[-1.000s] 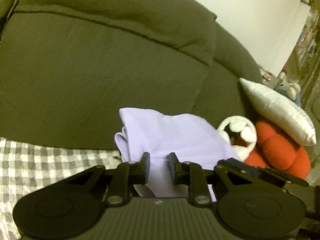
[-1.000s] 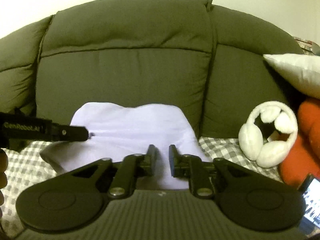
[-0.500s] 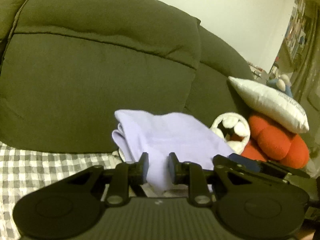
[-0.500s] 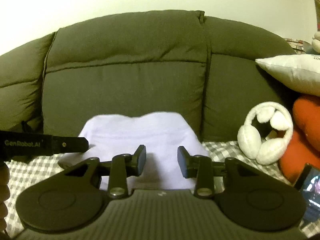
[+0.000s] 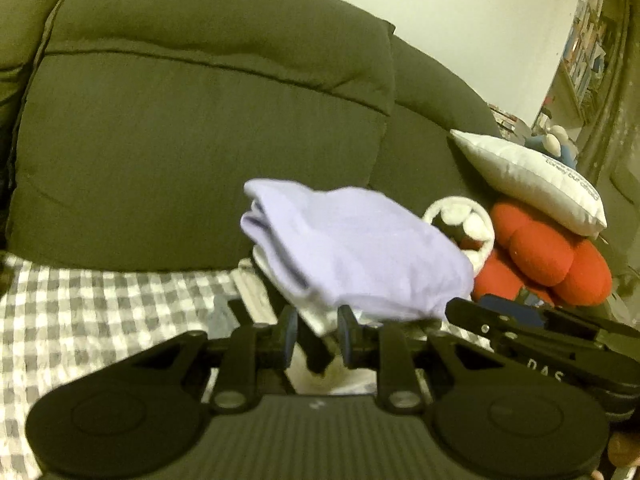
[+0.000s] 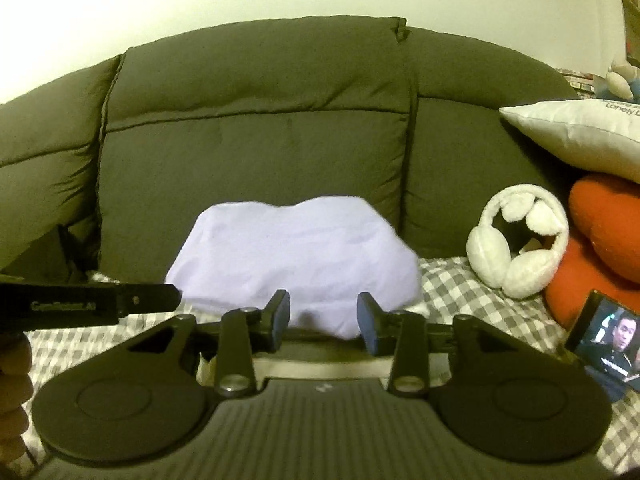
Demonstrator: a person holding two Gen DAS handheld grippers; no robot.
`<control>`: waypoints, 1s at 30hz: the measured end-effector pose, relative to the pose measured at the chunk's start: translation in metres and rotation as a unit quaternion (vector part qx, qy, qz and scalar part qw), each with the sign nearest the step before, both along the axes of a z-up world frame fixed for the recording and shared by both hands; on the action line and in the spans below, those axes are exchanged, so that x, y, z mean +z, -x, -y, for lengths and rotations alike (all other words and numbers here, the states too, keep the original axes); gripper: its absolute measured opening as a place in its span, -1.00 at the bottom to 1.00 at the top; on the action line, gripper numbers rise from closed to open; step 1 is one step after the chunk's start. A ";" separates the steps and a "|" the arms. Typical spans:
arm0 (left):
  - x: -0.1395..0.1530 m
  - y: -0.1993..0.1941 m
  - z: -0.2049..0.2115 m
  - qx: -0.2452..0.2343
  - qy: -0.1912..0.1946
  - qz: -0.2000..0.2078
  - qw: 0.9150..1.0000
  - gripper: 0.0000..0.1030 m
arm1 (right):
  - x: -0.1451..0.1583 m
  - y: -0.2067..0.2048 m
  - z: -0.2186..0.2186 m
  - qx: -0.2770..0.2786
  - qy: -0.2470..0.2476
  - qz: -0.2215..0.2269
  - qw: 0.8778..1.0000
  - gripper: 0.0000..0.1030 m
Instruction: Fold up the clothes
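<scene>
Lavender garment [image 6: 292, 256], folded into a soft bundle, lies on the checked cover [image 6: 452, 284] just ahead of both tools. Right hand-held gripper [image 6: 323, 316]: jaws opening, nothing pressed between the pads, the cloth edge beyond the tips. Left hand-held gripper [image 5: 318, 330]: jaws narrow, a pale fold seemingly pinched between them, though contact cannot be confirmed. The fabric looks light, limp and prone to slumping; grasp at a hem or a corner. Behind: white earmuffs [image 6: 520, 240], dark sofa back [image 6: 256, 128].

Dark sofa [image 6: 256, 152] with checked cover [image 6: 452, 280] — lilac folded garment [image 6: 296, 252], white earmuffs [image 6: 516, 248], red cushion [image 6: 600, 216].
</scene>
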State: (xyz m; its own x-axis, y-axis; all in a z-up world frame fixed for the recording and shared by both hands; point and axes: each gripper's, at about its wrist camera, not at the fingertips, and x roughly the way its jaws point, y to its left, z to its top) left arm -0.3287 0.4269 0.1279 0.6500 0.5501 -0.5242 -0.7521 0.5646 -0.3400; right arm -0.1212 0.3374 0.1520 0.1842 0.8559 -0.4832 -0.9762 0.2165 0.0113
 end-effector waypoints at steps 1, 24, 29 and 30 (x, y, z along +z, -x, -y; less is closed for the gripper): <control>-0.002 0.004 0.001 -0.001 0.004 0.002 1.000 -0.59 | 0.000 0.003 0.002 0.000 0.004 0.002 1.000 -0.13; -0.024 0.020 0.026 0.047 -0.001 -0.037 0.998 0.60 | -0.010 0.035 0.043 0.002 0.001 -0.027 1.000 0.95; -0.037 -0.001 0.032 0.071 -0.025 -0.091 0.993 0.99 | -0.041 0.019 0.036 -0.008 0.007 -0.055 0.998 1.00; -0.042 -0.007 0.033 0.071 -0.033 -0.108 0.991 0.99 | -0.049 0.015 0.034 -0.005 0.018 -0.058 0.998 1.00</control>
State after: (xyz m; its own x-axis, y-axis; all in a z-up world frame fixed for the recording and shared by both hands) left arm -0.3221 0.3940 0.0860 0.4392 0.6659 -0.6031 -0.8771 0.4630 -0.1276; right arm -0.1366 0.3038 0.1033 0.1342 0.8359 -0.5322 -0.9664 0.2293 0.1164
